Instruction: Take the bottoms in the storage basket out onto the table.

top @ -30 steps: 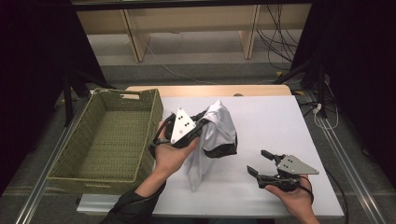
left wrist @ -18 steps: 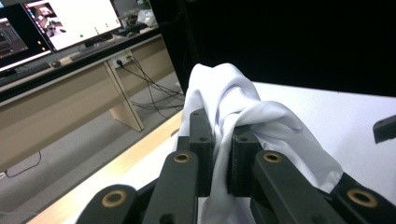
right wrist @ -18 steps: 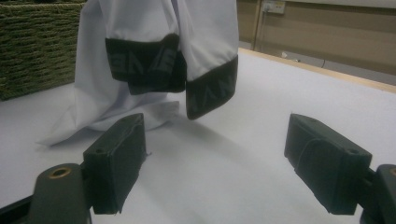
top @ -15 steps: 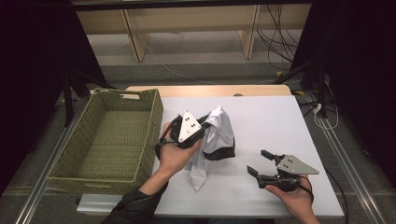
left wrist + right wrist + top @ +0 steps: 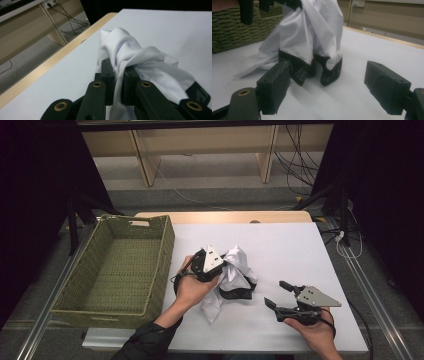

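Left gripper [image 5: 220, 265]: jaws clamped tight on a pinch of the white cloth garment with black trim [image 5: 235, 275]. In the left gripper view the fabric [image 5: 140, 60] bunches up between the two pads and spills off to the right.

Garment sits mid-worktop, just right of the woven olive-green rectangular basket [image 5: 112, 270]. Upper part held up by my grip; lower folds and black-trimmed openings [image 5: 312, 67] rest on the white worktop [image 5: 300, 245].

Right gripper [image 5: 276, 295]: jaws wide apart, nothing between them, low near the front edge of the worktop, well clear of the cloth. In the right gripper view it faces the hanging folds.

Risks, as I judge them:
- The pinch takes only a small fold. Slick fabric could slide out under its own weight if I lift or swing quickly.
- The trailing tail could drag on the worktop or snag on the basket rim when carried over, leaving part draped outside.
- Bringing the right jaws in blind may catch one loose layer only, and the bundle would unfold rather than gather.
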Demonstrator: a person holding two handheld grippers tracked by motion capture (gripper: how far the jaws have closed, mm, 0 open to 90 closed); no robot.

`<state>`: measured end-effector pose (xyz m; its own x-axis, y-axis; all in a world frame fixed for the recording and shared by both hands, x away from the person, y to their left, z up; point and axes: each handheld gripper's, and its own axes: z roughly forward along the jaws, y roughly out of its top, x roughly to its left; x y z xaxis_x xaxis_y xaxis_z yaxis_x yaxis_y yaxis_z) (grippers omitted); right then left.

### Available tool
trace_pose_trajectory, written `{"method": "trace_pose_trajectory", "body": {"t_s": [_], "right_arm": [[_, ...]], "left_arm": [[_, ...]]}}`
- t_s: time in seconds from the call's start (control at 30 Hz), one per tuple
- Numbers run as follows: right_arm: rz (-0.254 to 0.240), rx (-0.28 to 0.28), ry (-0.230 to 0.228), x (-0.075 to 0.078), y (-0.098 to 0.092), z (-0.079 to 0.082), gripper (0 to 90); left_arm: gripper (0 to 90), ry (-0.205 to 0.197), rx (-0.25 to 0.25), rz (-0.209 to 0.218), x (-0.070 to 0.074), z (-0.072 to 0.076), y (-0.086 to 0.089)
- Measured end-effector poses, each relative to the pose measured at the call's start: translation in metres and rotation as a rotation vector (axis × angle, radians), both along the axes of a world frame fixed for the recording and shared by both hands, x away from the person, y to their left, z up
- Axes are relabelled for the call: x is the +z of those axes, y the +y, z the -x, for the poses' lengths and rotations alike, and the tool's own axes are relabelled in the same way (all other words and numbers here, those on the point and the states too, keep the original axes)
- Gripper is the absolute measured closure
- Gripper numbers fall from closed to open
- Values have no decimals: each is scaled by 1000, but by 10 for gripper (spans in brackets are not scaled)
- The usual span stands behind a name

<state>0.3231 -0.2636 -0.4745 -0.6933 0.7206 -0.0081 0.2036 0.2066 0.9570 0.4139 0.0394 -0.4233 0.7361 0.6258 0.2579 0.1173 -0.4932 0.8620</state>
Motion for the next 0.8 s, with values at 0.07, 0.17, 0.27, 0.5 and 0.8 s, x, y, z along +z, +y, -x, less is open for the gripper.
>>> {"method": "trace_pose_trajectory", "body": {"t_s": [0.07, 0.17, 0.27, 0.5, 0.8], "right_arm": [[0, -1, -2, 0, 0, 0, 215], [0, -1, -2, 0, 0, 0, 214], [0, -1, -2, 0, 0, 0, 215], [0, 0, -1, 0, 0, 0, 214], [0, 0, 1, 0, 0, 0, 214]], "left_arm": [[818, 23, 1, -17, -7, -3, -1], [816, 38, 5, -45, -16, -6, -3], [815, 54, 6, -62, -23, -9, -4], [810, 83, 6, -93, -34, -13, -5], [803, 95, 11, -98, -41, -16, -6]]}}
